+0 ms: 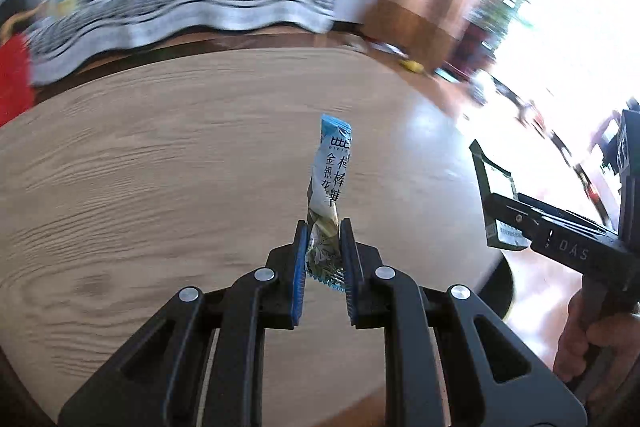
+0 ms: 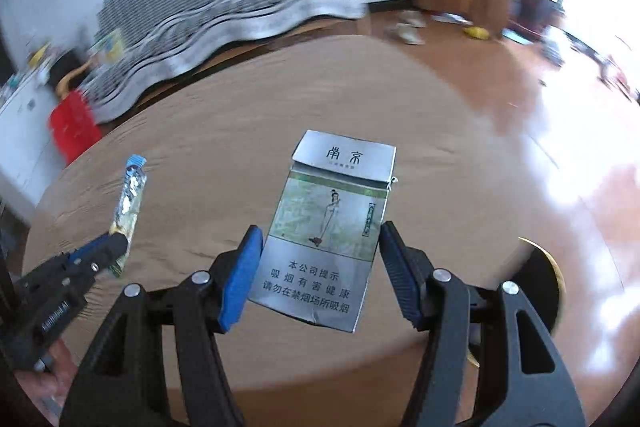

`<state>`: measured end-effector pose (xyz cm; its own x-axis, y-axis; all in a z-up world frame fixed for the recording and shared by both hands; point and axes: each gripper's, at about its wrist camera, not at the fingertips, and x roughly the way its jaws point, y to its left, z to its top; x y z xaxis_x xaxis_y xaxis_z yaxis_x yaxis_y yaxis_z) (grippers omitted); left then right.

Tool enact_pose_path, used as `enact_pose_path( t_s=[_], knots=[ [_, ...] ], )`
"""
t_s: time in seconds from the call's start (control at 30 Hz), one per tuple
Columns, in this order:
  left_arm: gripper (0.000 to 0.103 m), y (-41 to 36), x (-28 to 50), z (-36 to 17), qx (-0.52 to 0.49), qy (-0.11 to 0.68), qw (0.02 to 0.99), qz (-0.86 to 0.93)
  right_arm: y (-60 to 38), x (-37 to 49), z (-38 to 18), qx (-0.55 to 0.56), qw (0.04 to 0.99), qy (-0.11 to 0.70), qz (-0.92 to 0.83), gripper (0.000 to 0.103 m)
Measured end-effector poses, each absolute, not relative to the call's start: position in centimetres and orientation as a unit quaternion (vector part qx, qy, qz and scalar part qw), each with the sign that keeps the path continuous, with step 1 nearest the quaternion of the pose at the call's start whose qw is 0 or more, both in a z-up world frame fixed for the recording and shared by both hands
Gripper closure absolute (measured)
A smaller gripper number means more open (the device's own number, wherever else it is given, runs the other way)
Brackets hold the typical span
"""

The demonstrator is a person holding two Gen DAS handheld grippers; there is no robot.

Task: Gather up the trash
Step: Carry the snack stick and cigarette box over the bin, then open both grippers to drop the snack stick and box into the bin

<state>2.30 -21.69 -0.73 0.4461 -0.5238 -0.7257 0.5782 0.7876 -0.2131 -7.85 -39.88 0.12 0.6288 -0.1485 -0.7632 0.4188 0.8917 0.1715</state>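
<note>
Left gripper (image 1: 323, 259): jaws pinch blue-and-white foil snack wrapper (image 1: 330, 179) above round wooden counter (image 1: 160, 167)
Right gripper (image 2: 320, 267): jaws clamp silver cardboard cigarette pack (image 2: 328, 223) above counter
Left: no bin visible; both await disposal

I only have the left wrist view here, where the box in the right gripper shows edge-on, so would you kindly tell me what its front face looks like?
Observer: The flat grey cigarette pack shows a standing robed figure on a pale green panel, with dark Chinese print below.
Operator: Thank you. Is its lid shut?
Observer: No, the flip lid is bent back at the top.
Operator: Do both fingers of the right gripper press it?
Observer: Both blue pads sit against its side edges, lifting it clear of the round wooden table.
</note>
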Motion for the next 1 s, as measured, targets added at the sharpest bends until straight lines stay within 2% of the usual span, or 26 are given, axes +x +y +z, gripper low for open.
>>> enact_pose_path(
  t_s=[0.3, 0.47, 0.63, 1.0],
  knots=[
    [0.088, -36.8, -6.3, -4.0, 0.093, 0.416, 0.783, -0.453, -53.2, -21.7, -4.1, 0.244, 0.846, 0.396, -0.261, 0.043],
    [0.088, -42.6, -9.7, -6.6, 0.125, 0.421, 0.751, -0.493, -56.5, -25.5, -6.2, 0.275, 0.828, 0.402, -0.277, 0.043],
    [0.088, -46.4, -12.2, -9.3, 0.156, 0.431, 0.731, -0.506, -57.8, -27.3, -7.3, 0.294, 0.819, 0.404, -0.282, 0.043],
    [0.088, -50.8, -11.7, -12.1, 0.164, 0.447, 0.709, -0.521, -59.5, -26.4, -7.3, 0.308, 0.813, 0.4, -0.289, 0.043]
  ],
)
